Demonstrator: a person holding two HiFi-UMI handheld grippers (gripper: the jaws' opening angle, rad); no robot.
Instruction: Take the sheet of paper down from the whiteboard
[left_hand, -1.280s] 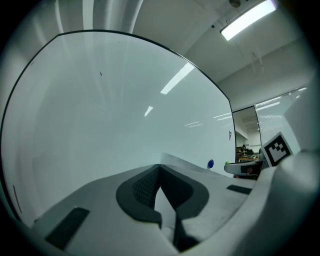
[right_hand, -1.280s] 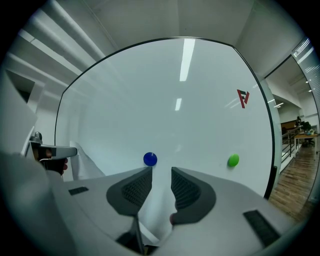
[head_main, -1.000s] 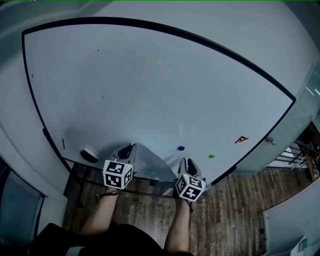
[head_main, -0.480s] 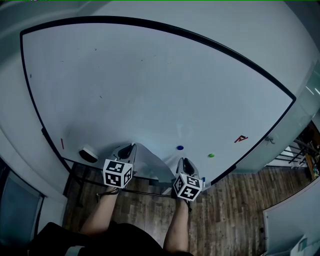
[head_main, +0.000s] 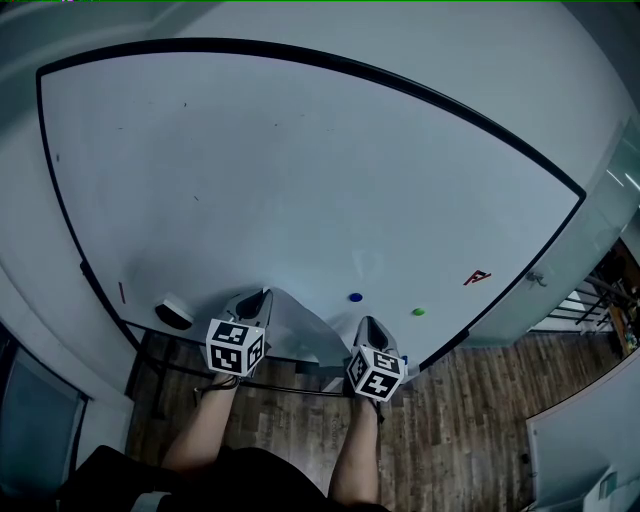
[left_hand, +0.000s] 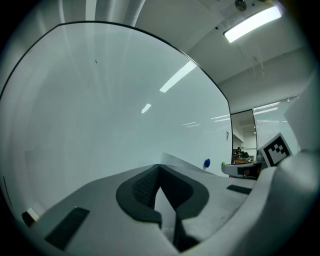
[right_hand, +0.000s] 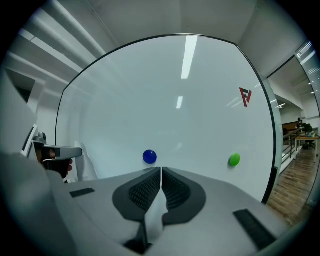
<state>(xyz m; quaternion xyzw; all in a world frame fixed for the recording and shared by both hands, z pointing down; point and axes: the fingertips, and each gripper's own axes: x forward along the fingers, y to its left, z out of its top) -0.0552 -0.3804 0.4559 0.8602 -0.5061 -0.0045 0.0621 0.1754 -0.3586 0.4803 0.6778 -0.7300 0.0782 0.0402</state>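
Left gripper (left_hand: 159, 169) and just-closed right gripper (right_hand: 161, 171), ribbed pads (right_hand: 146, 191) clamped flat on thin white paper sheet (head_main: 296, 328)

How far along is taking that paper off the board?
Done: the blue magnet sits beside the paper, not on it, and the left gripper is shut on one edge. In hand: the right gripper has just been closing its jaws, paper between them. Left: carrying it clear of the whiteboard.
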